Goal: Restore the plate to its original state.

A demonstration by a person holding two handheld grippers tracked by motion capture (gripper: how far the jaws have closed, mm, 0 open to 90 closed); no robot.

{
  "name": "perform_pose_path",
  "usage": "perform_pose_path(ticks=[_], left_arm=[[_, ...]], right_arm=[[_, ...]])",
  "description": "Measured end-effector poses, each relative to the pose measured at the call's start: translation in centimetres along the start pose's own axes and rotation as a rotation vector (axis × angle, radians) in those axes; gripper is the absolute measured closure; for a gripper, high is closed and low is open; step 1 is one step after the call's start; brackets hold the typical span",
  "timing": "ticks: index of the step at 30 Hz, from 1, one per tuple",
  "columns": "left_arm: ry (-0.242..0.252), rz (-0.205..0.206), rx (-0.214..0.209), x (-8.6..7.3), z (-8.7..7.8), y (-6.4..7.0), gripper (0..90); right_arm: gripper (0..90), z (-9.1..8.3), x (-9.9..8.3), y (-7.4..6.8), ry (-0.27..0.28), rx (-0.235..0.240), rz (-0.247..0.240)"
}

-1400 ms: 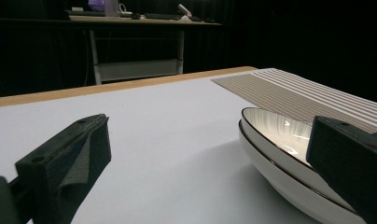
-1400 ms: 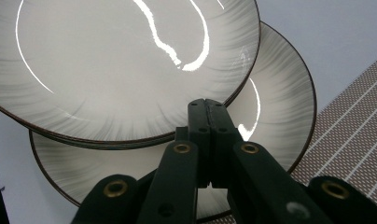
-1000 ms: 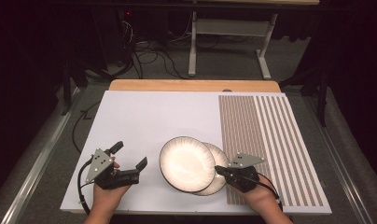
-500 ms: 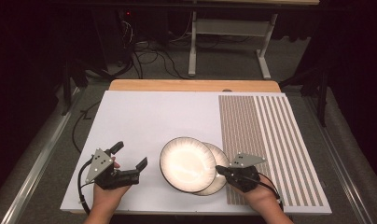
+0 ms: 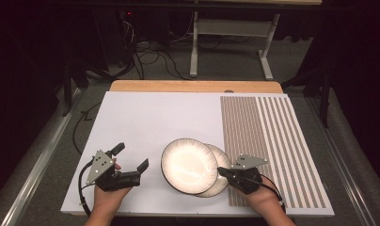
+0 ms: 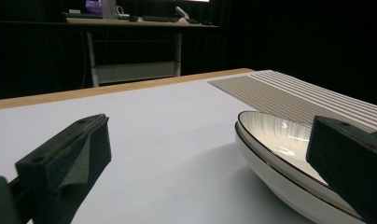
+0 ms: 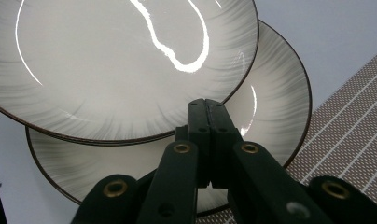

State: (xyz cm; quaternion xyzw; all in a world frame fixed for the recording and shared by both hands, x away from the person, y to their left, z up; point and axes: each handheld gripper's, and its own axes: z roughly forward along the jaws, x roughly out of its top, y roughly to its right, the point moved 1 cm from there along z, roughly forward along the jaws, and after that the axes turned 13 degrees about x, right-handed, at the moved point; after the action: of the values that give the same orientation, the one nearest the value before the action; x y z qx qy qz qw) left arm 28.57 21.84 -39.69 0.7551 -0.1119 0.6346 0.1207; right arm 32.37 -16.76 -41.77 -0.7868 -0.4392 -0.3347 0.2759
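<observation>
Plates first: two round white ceramic plates with thin dark rims sit overlapped at the near middle of my white table (image 5: 146,117), the upper plate (image 5: 188,165) lying partly over the lower plate (image 5: 222,181) beside the brown striped mat (image 5: 268,146). My right gripper (image 5: 222,172) has its jaws pressed together over the lower plate's rim, clamping nothing. My left gripper (image 5: 131,159) rests spread wide, just left of the plates. Since a second ago, nothing has shifted noticeably.
</observation>
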Motion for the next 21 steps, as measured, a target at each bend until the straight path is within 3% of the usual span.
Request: perform_pose_path(ticks=[21], left_arm=[[-0.001, -0.002, -0.004, -0.01, 0.03, -0.02, 0.7]], right_arm=[[90.0, -0.34, -0.07, 0.25, 0.005, -0.005, 0.004]])
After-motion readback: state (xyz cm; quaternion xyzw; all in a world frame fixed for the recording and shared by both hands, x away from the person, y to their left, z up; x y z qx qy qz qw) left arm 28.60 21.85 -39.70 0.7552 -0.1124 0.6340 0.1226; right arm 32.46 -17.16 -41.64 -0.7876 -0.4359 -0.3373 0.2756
